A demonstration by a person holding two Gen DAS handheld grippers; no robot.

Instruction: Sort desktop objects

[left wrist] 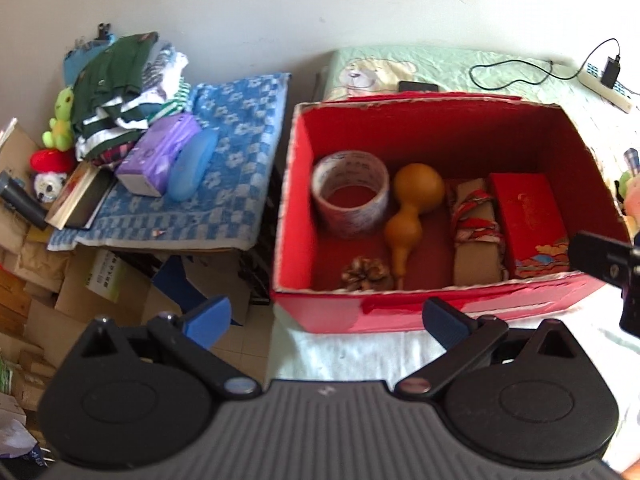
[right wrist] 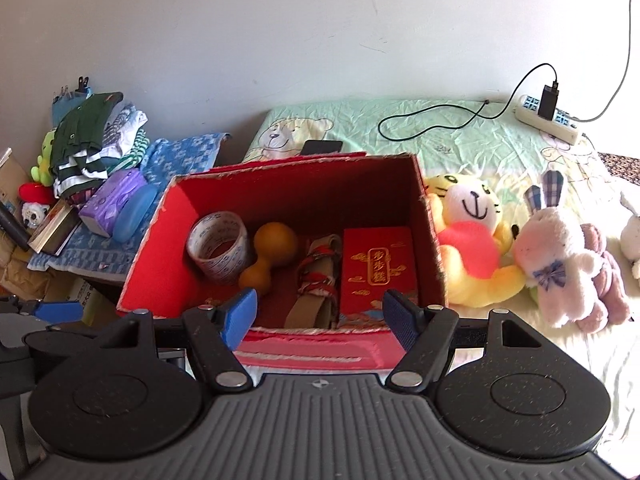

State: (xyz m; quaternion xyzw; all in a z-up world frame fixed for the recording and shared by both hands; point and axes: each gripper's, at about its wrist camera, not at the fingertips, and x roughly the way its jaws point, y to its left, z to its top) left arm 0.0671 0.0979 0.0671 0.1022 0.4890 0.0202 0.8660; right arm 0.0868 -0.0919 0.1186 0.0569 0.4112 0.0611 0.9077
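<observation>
Both tools are empty with blue pads spread wide: the left gripper [left wrist: 326,318] and right gripper [right wrist: 320,314] hover at the near wall of the open red cardboard box [right wrist: 152,248]. Inside lie a clear tape roll [right wrist: 218,246], tan gourd [right wrist: 270,256], pine cone [left wrist: 366,274], cloth-wrapped bundle [right wrist: 318,280] and red gift carton [right wrist: 378,268]. Sorting looks largely done; plush toys [right wrist: 472,248] remain outside.

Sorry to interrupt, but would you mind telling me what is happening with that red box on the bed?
A person is sorting odds and ends with two hand-held tools. Both the left tool and the right tool hang open and empty in front of the red box. Inside it lie a tape roll, a gourd, a pine cone, a cloth bundle and a red packet. Plush toys sit beside the box.
</observation>
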